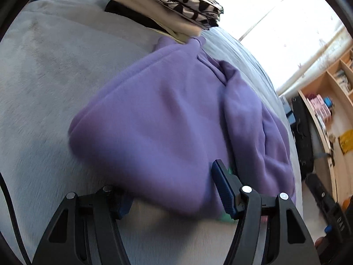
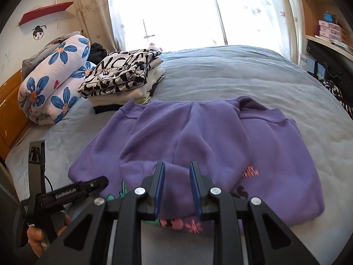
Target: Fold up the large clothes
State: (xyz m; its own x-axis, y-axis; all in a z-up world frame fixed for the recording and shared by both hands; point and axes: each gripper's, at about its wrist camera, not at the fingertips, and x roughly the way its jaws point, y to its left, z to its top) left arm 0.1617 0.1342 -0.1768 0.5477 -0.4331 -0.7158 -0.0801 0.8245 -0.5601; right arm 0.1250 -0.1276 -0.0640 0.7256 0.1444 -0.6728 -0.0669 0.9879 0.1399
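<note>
A purple sweatshirt [image 2: 198, 137] lies partly folded on the grey bed [image 2: 220, 72], sleeves laid over its body, with coloured print showing at the near hem. It also shows in the left wrist view [image 1: 158, 119]. My left gripper [image 1: 174, 190] is open, its jaws wide apart at the sweatshirt's near edge, cloth draped over the left fingertip. The left gripper also appears in the right wrist view [image 2: 72, 191], held in a hand. My right gripper [image 2: 177, 176] is open, jaws a little apart over the near folded edge, not pinching cloth.
A stack of folded clothes [image 2: 123, 75] topped by a black-and-white piece sits beyond the sweatshirt, also in the left wrist view [image 1: 167, 2]. A rolled flowered quilt [image 2: 53, 77] lies at the far left. Wooden shelves [image 1: 331, 101] stand past the bed's right edge.
</note>
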